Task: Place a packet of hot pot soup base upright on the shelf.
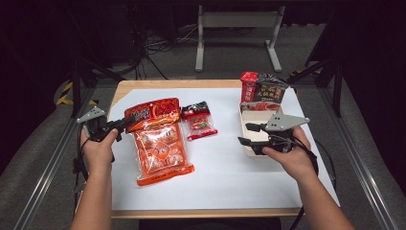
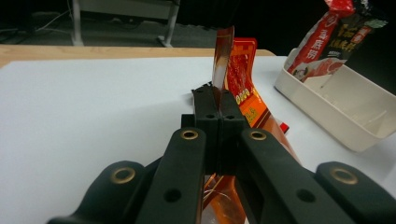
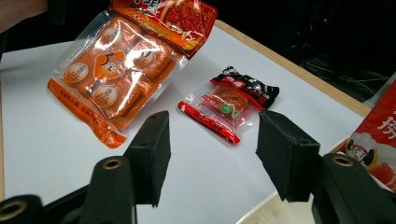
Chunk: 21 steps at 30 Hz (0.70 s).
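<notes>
The left gripper (image 1: 125, 122) is clenched on the top edge of the big orange packet (image 1: 159, 143). In the left gripper view its two black jaws sit pressed together with the thin red-and-orange film of the packet (image 2: 223, 56) pinched between them and sticking up above the pads. From above, the gripper comes in from the left side of the white mat (image 1: 230, 167), and the packet's upper end is raised off the mat where it is pinched while its lower end lies on the mat, so the packet slopes down toward the person

The right gripper (image 1: 245, 133) holds nothing. Its jaws stand partly apart, with a clear gap between the pads (image 3: 152, 154), and there is only bare mat between them. It is poised at the near left corner of the white tray (image 1: 249, 149) on the right of the table, pointing left toward the middle of the mat. Whether it touches the tray's rim I cannot tell

Between the two grippers lies a small red and black packet (image 1: 198, 120), flat on the mat, just beside the big packet's right edge and well apart from the tray. A red and black pouch (image 1: 263, 91) stands in the far end of the tray, leaning on its wall
</notes>
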{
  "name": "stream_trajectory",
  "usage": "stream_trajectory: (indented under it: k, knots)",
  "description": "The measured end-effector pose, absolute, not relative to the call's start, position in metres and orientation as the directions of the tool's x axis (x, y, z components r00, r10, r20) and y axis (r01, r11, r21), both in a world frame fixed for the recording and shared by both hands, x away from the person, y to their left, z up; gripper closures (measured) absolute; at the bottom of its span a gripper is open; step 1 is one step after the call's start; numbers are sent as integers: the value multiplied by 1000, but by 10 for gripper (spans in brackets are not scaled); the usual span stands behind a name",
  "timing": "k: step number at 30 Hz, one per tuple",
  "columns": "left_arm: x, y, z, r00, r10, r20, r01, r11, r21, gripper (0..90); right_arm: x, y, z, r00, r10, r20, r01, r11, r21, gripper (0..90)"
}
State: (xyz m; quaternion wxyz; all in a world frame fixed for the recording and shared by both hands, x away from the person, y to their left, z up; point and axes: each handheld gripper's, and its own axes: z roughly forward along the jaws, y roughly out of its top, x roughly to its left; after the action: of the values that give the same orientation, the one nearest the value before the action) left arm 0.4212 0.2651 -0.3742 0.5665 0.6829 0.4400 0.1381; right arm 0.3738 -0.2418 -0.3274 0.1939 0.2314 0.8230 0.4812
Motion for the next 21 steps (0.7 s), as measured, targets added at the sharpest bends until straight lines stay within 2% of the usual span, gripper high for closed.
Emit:
stream_trajectory:
  k: [11,14,21]
  knots:
    - [402,255,-348,626,718,-303,399,38,916,900,375,-235,-315,-820,568,-75,188,391,901,448]
    - [392,249,-335,663,700,-265,360,13,933,900,374,-229,-309,-826,559,-72,172,372,912,447]
    - [381,237,-320,701,671,-241,334,-11,943,900,375,-218,-304,-832,552,-55,173,352,920,443]
